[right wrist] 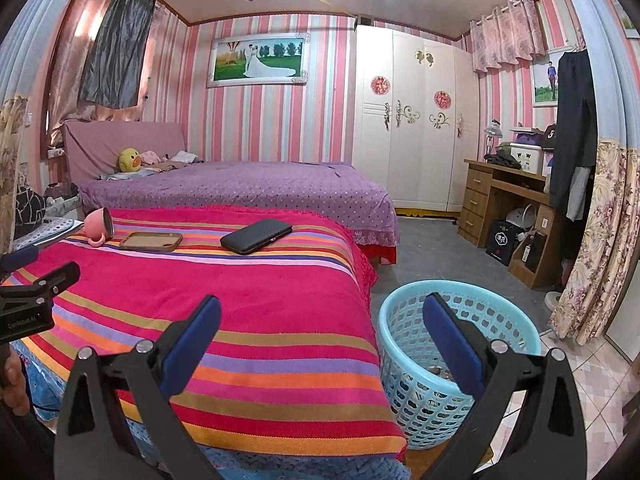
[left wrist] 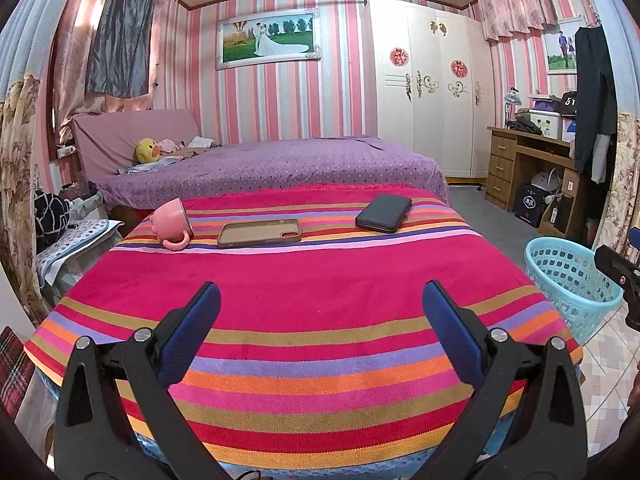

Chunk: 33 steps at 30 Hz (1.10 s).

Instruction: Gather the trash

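Observation:
A light blue plastic basket stands on the floor right of the striped table; some small scraps lie at its bottom. It also shows in the left wrist view. My left gripper is open and empty above the near part of the striped cloth. My right gripper is open and empty, its right finger over the basket and its left finger over the table's right edge. No loose trash shows on the cloth.
At the table's far edge lie a tipped pink mug, a brown phone case and a dark wallet. Behind is a purple bed. A wooden desk and white wardrobe stand at the right.

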Tool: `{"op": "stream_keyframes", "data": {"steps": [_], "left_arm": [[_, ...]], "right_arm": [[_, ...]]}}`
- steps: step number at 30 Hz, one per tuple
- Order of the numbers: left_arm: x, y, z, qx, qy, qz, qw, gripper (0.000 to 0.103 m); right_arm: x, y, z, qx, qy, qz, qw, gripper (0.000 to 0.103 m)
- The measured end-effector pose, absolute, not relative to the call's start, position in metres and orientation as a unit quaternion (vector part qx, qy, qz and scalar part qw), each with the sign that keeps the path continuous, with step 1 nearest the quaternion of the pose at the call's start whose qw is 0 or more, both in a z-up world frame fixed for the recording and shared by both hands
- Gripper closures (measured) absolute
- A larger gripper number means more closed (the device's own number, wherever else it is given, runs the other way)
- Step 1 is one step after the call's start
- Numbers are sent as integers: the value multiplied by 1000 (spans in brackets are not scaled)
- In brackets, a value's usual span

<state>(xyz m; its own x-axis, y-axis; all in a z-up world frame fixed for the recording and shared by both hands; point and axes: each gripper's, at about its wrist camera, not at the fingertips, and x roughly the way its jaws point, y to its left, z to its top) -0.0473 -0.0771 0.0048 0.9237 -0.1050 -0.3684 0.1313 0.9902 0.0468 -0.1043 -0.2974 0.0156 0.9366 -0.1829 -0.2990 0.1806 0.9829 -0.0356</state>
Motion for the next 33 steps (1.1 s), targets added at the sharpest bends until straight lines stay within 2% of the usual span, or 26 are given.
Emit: {"op": "stream_keyframes", "data": {"steps": [33], "left_arm": [[-49, -75, 11, 34, 183, -61, 981, 5]], "right_arm": [[-105, -298, 17, -5, 152, -93, 984, 5]]}}
